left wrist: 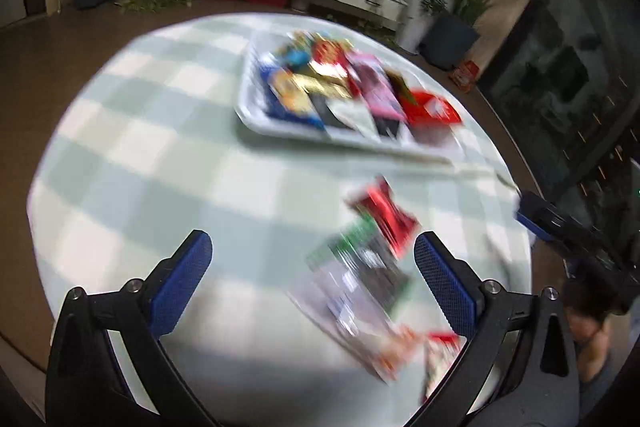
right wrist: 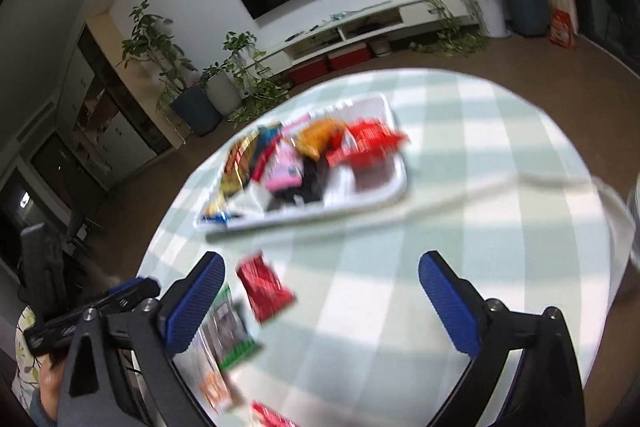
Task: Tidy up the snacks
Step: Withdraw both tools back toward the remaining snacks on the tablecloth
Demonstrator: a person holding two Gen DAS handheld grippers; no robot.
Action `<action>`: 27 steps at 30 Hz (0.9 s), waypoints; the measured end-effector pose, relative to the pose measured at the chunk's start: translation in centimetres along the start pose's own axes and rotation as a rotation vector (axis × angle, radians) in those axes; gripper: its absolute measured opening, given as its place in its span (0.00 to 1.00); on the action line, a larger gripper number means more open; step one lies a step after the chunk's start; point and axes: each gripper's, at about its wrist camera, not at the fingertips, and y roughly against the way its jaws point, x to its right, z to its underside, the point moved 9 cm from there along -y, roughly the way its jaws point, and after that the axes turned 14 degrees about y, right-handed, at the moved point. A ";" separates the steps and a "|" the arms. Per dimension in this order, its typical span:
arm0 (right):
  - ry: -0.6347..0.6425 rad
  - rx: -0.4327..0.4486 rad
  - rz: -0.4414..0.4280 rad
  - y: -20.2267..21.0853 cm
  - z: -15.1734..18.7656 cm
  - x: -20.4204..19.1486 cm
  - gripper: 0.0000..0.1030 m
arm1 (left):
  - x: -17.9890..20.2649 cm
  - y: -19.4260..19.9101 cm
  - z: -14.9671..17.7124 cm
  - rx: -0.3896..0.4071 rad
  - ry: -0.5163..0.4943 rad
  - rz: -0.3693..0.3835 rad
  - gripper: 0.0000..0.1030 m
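Observation:
Both views are motion-blurred. A white tray [left wrist: 250, 115] [right wrist: 396, 187] holds several snack packets on the round checked table. Loose on the cloth lie a red packet [left wrist: 384, 215] [right wrist: 264, 287], a green-edged packet [left wrist: 360, 267] [right wrist: 232, 331] and an orange and white packet [left wrist: 396, 351] [right wrist: 216, 387]. My left gripper [left wrist: 312, 267] is open and empty above the table, the loose packets just inside its right finger. My right gripper [right wrist: 320, 287] is open and empty, the loose packets by its left finger.
A thin pale stick or cable [left wrist: 420, 157] [right wrist: 440, 203] lies in front of the tray. The other gripper shows at the right edge of the left wrist view [left wrist: 560, 227]. Potted plants, a TV and a low cabinet stand beyond the table.

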 end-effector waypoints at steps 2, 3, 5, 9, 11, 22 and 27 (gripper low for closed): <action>-0.036 -0.022 0.013 -0.2 1.2 0.7 0.97 | 1.0 -0.2 2.3 -0.026 -0.015 0.006 1.00; -0.049 -0.027 0.014 -0.2 1.5 0.9 0.96 | 1.4 -0.5 3.1 -0.036 -0.024 -0.006 1.00; -0.051 -0.022 0.022 0.2 1.7 1.0 0.96 | 2.0 -1.2 4.1 -0.049 -0.036 -0.030 1.00; 0.017 -0.020 0.043 0.5 2.8 0.2 0.96 | 2.5 -2.5 5.1 -0.068 -0.067 -0.085 1.00; 0.042 -0.037 0.035 0.2 3.3 -0.3 0.96 | 2.3 -3.3 5.6 -0.089 -0.074 -0.097 1.00; 0.066 -0.060 0.052 -0.1 4.0 -0.1 0.96 | -1.3 -2.9 6.0 -0.097 -0.095 -0.185 0.99; 0.093 -0.080 0.065 -0.3 4.3 -0.6 0.96 | -3.8 -2.1 5.2 -0.085 -0.092 -0.212 0.99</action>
